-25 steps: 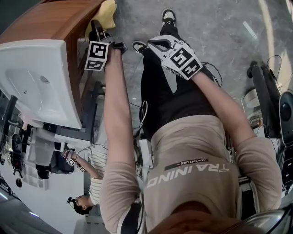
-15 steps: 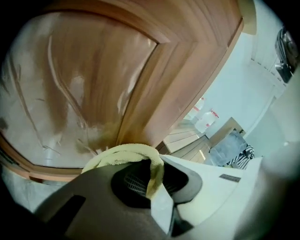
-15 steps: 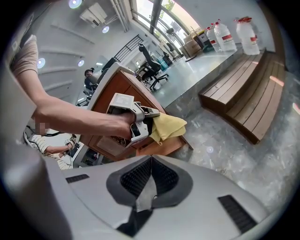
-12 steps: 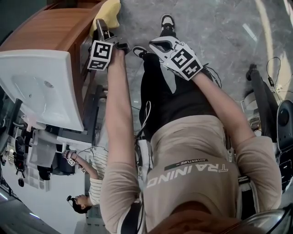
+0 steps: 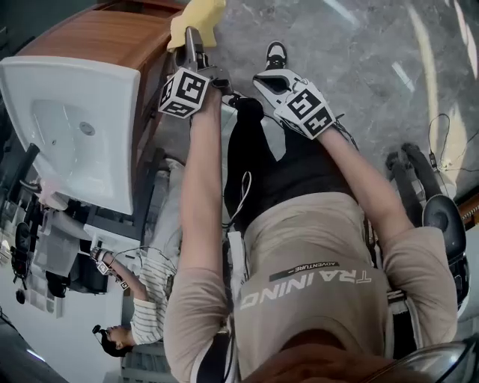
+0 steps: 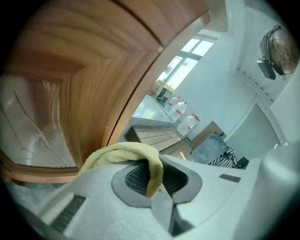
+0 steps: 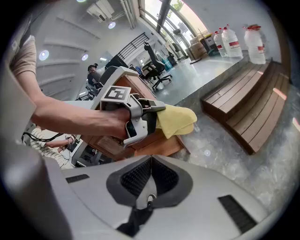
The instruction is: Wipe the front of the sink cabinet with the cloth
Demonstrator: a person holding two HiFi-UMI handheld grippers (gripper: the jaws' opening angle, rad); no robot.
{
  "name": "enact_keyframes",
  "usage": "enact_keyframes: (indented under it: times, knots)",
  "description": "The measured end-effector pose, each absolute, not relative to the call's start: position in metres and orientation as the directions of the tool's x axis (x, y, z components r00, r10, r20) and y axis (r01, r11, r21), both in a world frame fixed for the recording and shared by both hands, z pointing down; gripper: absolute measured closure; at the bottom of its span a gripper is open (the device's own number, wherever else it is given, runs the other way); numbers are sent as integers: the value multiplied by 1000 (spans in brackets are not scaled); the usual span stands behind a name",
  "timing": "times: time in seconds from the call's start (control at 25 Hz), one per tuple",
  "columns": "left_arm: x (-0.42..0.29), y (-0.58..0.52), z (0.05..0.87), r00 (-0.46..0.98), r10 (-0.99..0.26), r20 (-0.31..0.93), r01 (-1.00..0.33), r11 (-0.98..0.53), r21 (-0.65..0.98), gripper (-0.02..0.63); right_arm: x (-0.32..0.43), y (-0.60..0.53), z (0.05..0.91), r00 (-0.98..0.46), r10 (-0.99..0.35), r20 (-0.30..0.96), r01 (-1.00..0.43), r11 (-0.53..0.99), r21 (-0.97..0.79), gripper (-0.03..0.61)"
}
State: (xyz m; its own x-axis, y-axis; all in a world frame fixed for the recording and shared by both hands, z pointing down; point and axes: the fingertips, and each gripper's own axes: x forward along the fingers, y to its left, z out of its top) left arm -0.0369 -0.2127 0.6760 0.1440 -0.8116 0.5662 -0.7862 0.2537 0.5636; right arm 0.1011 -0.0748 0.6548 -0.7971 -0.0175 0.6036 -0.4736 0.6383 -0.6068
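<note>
With the wooden sink cabinet on the left, my left gripper pinches the yellow cloth right at the cabinet front's lower edge, while my right gripper, jaws pressed together, hangs near it above the grey floor.

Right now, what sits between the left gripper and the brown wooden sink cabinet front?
Only the yellow cloth, clamped in the left gripper and sticking out toward the wood, as the left gripper view shows.

The person's beige top carries, upside down in the head view, large white letters "TRAINING" and a small dark strip reading "ADVENTURE".
</note>
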Motion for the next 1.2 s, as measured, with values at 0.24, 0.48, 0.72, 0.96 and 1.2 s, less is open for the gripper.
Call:
enact_keyframes:
  times: [0.24,0.48,0.72,0.96,1.2]
  knots:
    - [-30,-177,633,173,-824,540,-781,219,585,574,108,-66,630,-768,-8,641,-465,695,-549,566]
    - [-40,-108,585,182,-825,535,-772,217,598,574,111,-54,596,-728,-19,686,-470,741,-479,565]
    - [-75,-50,539,150,-840,522,-770,232,595,574,81,-53,554,-737,-28,675,-454,761,-464,565]
    - [-115,8,481,93,-864,495,-808,225,544,574,15,-37,490,-775,1,632,-325,857,-400,565]
    - [-160,75,427,31,-901,432,-786,245,567,574,-33,12,442,-780,34,624,-257,893,-369,565]
